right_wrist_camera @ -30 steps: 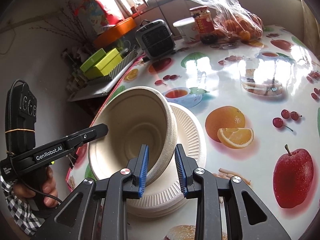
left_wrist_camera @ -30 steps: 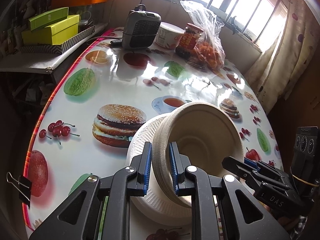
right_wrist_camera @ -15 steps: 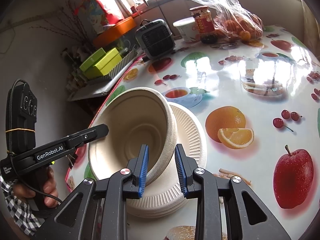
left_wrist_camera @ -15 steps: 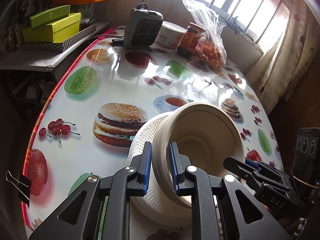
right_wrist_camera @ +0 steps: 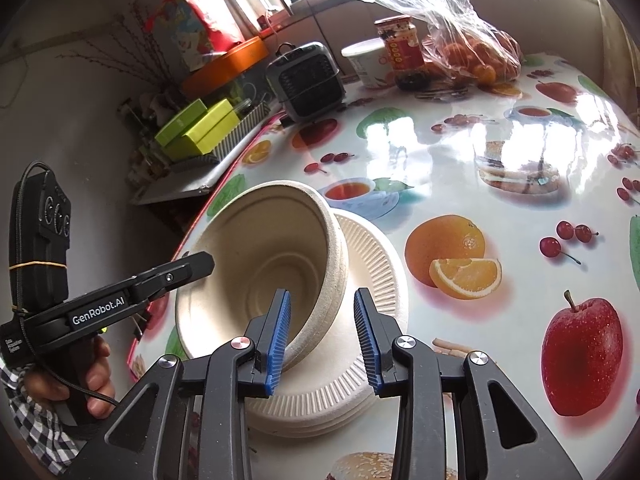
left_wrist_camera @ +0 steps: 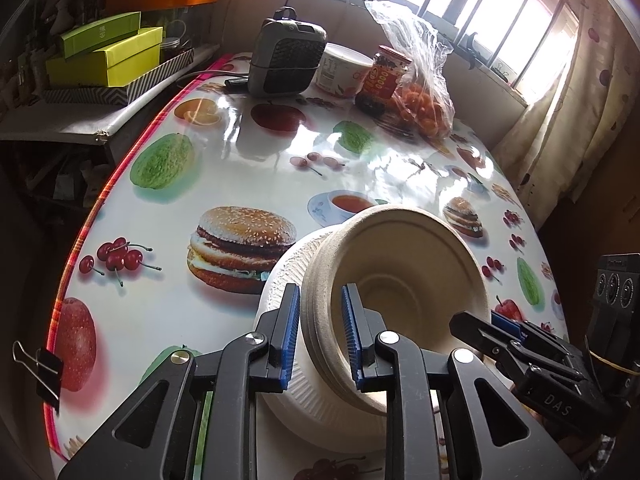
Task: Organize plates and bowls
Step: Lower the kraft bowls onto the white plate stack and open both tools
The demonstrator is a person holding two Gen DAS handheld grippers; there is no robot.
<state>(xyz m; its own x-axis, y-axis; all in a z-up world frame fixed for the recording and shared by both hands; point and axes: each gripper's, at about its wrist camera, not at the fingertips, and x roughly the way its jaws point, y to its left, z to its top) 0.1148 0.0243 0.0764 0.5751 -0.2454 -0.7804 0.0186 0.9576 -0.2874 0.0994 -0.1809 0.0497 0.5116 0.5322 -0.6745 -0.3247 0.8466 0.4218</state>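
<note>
Bowls (left_wrist_camera: 404, 292): a nested stack of beige pulp bowls, tipped on its side, mouth facing the cameras, leaning on the stack of white fluted paper plates (right_wrist_camera: 372, 280).
Plates: stacked on the fruit-print table (left_wrist_camera: 168, 312), beside the printed burger (left_wrist_camera: 240, 248) and near the table's front edge.
Left gripper (left_wrist_camera: 320, 332): its blue pads straddle the bowls' rim, one outside, one inside. The jaws have just been opening; a thin gap shows on both sides, so the rim sits between them, not pinched.
Right gripper (right_wrist_camera: 322, 334): straddles the rim on the opposite side. Its jaws have also just been opening; the outer pad stands clearly off the wall, the inner one looks close to it.
Hidden: the bowls cover the middle of the plates; how many bowls are nested is hard to count. The left hand (right_wrist_camera: 86, 380) shows only as fingers round the handle, with a checked sleeve cut off at the edge.
Changed: a second ago both pairs of pads sat tight on the rim; now they stand wider. The bowls keep the same tilt against the plates.
Beyond the plates: a small grey heater (left_wrist_camera: 286, 56), a jar (left_wrist_camera: 380, 78) and a bag of oranges (left_wrist_camera: 420, 100) at the table's far end.
</note>
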